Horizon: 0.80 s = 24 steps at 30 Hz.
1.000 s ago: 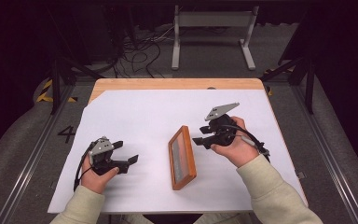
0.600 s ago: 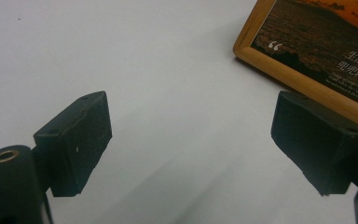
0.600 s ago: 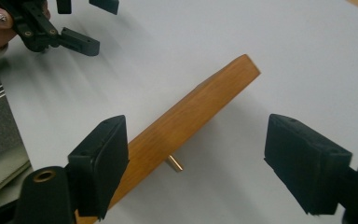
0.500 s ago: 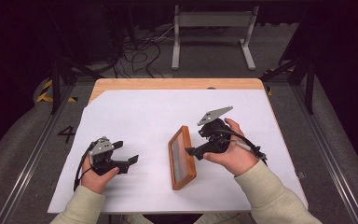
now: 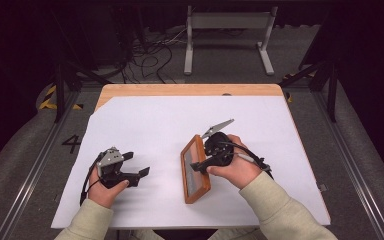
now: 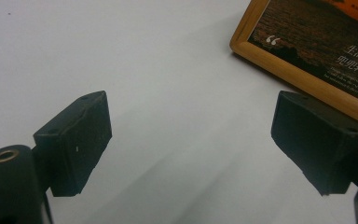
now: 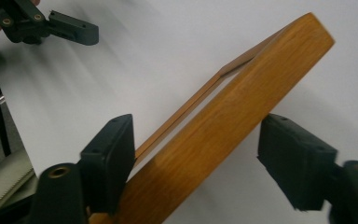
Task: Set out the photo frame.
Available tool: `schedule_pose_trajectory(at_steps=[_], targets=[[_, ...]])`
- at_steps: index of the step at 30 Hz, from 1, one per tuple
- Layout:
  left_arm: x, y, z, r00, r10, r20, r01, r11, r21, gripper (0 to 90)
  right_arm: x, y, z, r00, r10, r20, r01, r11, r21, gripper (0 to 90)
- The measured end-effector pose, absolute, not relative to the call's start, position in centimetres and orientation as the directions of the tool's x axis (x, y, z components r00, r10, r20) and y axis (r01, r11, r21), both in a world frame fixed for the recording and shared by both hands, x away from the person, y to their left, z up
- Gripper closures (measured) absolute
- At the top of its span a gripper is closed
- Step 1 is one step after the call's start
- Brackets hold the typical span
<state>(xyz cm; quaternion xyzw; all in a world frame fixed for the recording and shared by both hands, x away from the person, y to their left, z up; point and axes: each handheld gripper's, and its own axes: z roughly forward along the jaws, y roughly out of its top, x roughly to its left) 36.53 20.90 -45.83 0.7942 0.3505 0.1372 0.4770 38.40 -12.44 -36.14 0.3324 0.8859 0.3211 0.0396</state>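
A wooden picture frame (image 5: 192,181) lies near the middle of the white table (image 5: 155,125), long side running away from me. My right gripper (image 5: 200,163) is at its right long edge, open. In the right gripper view the frame's wooden edge (image 7: 242,98) passes slantwise between the two jaws of the right gripper (image 7: 196,158), close to one jaw and with a gap at the other. My left gripper (image 5: 137,164) rests open on the table left of the frame, with nothing between its jaws. In the left gripper view, the frame's corner and dark print (image 6: 317,51) lie beyond the left gripper (image 6: 191,140).
The white sheet covers a wooden tabletop whose bare strip (image 5: 190,90) shows at the far edge. Dark floor with cables (image 5: 150,55) and a metal stand (image 5: 227,30) lies beyond. The left gripper (image 7: 70,28) shows far off in the right gripper view.
My right gripper has moved left and down to the frame's right edge and now has its jaws astride it. The left gripper has stayed put.
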Motion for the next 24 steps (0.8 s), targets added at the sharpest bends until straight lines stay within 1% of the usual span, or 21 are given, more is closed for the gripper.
schedule_pose_trajectory(at_steps=[2, 8, 13, 24], targets=[[36.4, 20.8, -45.8, 0.714, 0.687, -0.136, 0.443, -0.292, 0.848, 12.8, 38.5, -12.2, -36.3, -0.763, 0.629, 0.148, 0.579, 0.565, 0.588, 34.1], [36.5, 20.8, -45.9, 0.713, 0.689, -0.131, 0.44, -0.294, 0.849, 12.8, 38.7, -11.7, -36.5, -0.723, 0.663, 0.193, 0.642, 0.544, 0.54, 38.5], [36.5, 20.7, -45.9, 0.717, 0.684, -0.133, 0.442, -0.299, 0.846, 13.7, 39.0, -11.2, -36.7, -0.713, 0.675, 0.19, 0.658, 0.55, 0.514, 40.8], [36.5, 20.7, -45.9, 0.718, 0.68, -0.149, 0.455, -0.296, 0.84, 14.3, 39.1, -10.7, -37.3, -0.678, 0.701, 0.222, 0.708, 0.541, 0.453, 50.2]])
